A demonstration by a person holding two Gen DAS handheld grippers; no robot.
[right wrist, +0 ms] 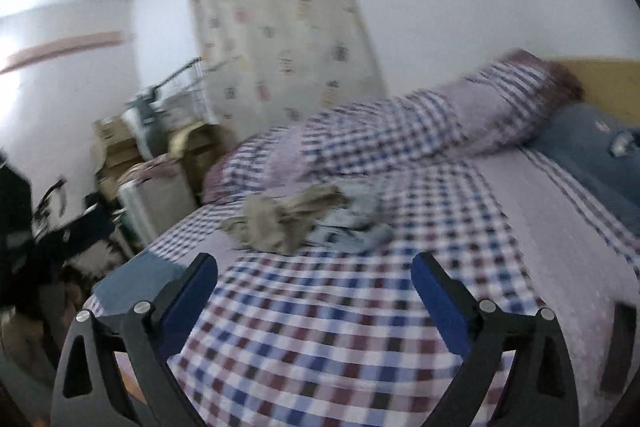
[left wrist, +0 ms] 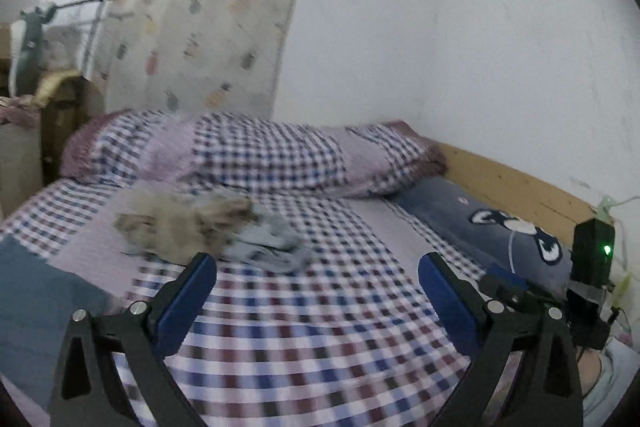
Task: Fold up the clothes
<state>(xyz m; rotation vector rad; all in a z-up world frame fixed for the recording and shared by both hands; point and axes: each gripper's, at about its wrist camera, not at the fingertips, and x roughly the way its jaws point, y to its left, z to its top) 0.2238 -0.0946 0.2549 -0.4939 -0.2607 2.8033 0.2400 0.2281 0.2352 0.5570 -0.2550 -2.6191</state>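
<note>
Both claws, left [left wrist: 318,263] and right [right wrist: 314,265], agape above bed [left wrist: 320,347].

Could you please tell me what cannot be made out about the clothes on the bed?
- Crumpled clothes: blurred in both views; garment types and count unclear.
- Beige garment overlaps the pale blue one, hiding part of it.
- Blue cloth: cut off at the left wrist view's edge.

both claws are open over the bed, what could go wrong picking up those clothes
The tan garment and light blue one lie tangled in one heap, so one claw may lift both. A low pinch could also catch the checked sheet. Both views are blurred, so aim may be off.
</note>
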